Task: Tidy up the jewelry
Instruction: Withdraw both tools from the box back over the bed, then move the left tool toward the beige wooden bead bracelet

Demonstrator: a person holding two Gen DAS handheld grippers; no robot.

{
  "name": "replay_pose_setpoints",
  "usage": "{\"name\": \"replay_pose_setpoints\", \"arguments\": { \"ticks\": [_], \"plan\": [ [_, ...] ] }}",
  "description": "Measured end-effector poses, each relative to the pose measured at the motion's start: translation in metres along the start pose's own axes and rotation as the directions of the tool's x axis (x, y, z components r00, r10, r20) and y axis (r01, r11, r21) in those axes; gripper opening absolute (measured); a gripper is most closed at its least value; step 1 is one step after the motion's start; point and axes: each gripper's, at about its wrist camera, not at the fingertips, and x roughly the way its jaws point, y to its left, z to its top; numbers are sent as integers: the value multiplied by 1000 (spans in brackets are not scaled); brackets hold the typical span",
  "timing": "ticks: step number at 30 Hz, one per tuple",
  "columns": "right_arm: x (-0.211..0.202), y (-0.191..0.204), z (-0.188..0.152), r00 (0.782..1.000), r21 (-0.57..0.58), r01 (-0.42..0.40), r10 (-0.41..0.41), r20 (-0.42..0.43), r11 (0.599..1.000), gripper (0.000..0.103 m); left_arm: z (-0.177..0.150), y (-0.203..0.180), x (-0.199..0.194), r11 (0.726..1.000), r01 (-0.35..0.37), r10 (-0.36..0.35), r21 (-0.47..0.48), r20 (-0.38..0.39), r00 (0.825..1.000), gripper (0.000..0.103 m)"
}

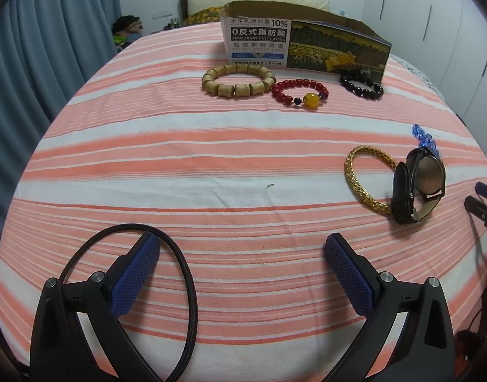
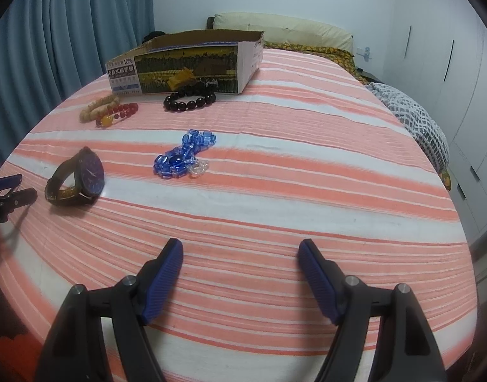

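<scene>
Bracelets (image 1: pixel 238 80) by "10%"-marked box (image 1: pixel 304 46)

Cardboard box (image 1: pixel 304 44) stood at far side of bed (image 1: pixel 179 159), open top up. Three bead bracelets lay in row before it: wooden one (image 1: pixel 238 80) left, one with large bead (image 1: pixel 300 95) touching it, third (image 1: pixel 361 86) right, against box. Nearer, at right: bangle (image 1: pixel 367 178), watch (image 1: pixel 418 184) on edge just beside it, crystal bead strand (image 2: pixel 183 156) behind watch.
</scene>
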Motion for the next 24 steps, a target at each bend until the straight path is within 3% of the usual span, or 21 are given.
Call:
{"name": "replay_pose_setpoints", "arguments": {
  "ticks": [9,14,24],
  "plan": [
    [-1,0,1,999,-15,-20,19,-30,1000,77,7,6,2,1000,11,-11,-22,-21,1000,103],
    [1,4,5,998,-34,-40,38,-49,999,77,19,19,7,997,26,-28,-79,-24,999,103],
    [4,13,18,995,-46,-88,86,-44,995,77,65,40,18,990,32,-26,-139,45,999,103]
  ]
}}
